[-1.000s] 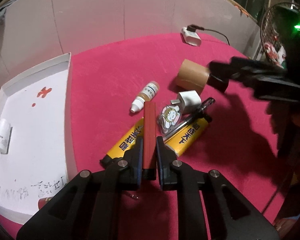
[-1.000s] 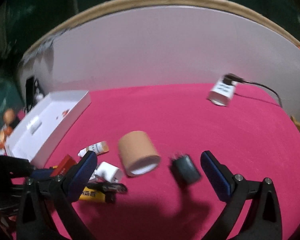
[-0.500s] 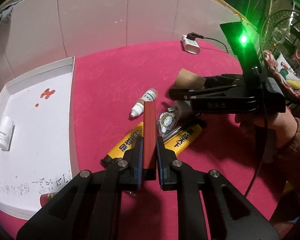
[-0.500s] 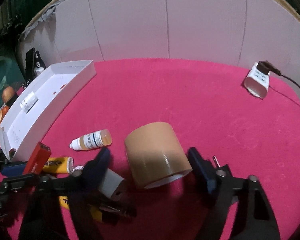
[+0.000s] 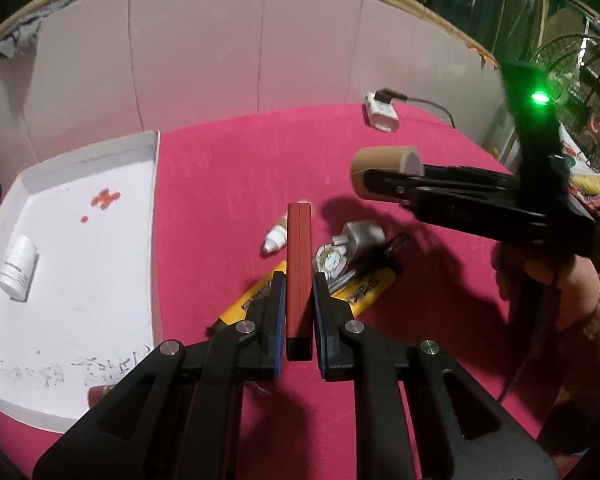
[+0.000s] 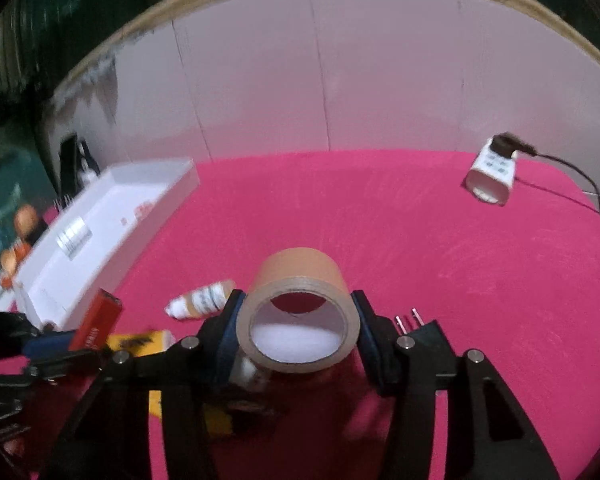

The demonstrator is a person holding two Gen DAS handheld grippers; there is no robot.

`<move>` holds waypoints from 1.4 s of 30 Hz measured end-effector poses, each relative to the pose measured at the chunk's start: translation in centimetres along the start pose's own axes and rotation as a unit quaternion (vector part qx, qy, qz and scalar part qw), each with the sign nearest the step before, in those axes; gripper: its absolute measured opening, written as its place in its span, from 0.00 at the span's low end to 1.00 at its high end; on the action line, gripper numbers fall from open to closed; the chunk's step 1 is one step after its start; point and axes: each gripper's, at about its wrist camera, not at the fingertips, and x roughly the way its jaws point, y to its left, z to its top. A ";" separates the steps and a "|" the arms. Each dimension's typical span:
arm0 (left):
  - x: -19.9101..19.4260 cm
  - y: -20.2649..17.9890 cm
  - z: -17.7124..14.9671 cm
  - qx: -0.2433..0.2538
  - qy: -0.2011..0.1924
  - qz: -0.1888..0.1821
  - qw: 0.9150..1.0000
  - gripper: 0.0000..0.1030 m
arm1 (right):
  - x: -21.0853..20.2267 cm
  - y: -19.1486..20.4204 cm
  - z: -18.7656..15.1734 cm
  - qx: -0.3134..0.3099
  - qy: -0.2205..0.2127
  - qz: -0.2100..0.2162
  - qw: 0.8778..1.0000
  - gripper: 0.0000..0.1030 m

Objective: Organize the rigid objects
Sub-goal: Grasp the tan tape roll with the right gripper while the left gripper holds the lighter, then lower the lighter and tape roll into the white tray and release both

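Observation:
My left gripper (image 5: 298, 280) is shut on a slim red bar (image 5: 299, 236) and holds it upright-forward above the pink tabletop. A brown tape roll (image 6: 300, 280) sits between the pads of my right gripper (image 6: 296, 300), whose jaws are closing on its sides. In the left wrist view the tape roll (image 5: 380, 164) hangs clear of the table in the right gripper (image 5: 384, 186), with its shadow below. A white tray (image 5: 156, 200) lies at the left with a small white bottle (image 5: 19, 268) in it.
On the cloth lie a dropper bottle (image 5: 274, 236), two yellow lighters (image 5: 364, 292), a white charger cube (image 5: 362, 234), a cartoon badge (image 5: 330, 258) and a black plug (image 6: 424, 330). A corded white adapter (image 6: 492, 178) sits far right. White panels wall the back.
The right gripper went from wide open near the black plug to around the tape roll, narrowed on it and raised it off the cloth. The left gripper kept its hold on the red bar.

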 end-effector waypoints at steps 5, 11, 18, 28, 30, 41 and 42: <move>-2.2 -0.2 0.8 -0.001 -0.039 0.015 0.999 0.11 | -4.5 1.2 0.3 0.019 -0.066 0.014 0.998 0.51; -5.2 0.3 1.8 -0.010 -0.082 0.038 0.996 0.11 | -7.9 3.4 0.8 0.018 -0.116 0.037 0.992 0.51; -7.5 1.2 2.1 -0.020 -0.114 0.071 0.991 0.11 | -10.7 5.7 0.9 -0.008 -0.151 0.049 0.987 0.51; -9.9 3.0 1.6 -0.039 -0.138 0.092 0.985 0.11 | -12.0 9.0 1.6 -0.043 -0.162 0.071 0.983 0.51; -10.4 3.4 1.4 -0.044 -0.141 0.096 0.984 0.11 | -12.0 9.7 1.8 -0.050 -0.163 0.074 0.983 0.51; -12.5 6.7 0.0 -0.077 -0.158 0.115 0.978 0.11 | -11.6 13.2 2.8 -0.082 -0.162 0.084 0.980 0.51; -12.7 7.1 -0.2 -0.080 -0.159 0.118 0.977 0.11 | -11.4 13.6 2.9 -0.086 -0.161 0.086 0.980 0.51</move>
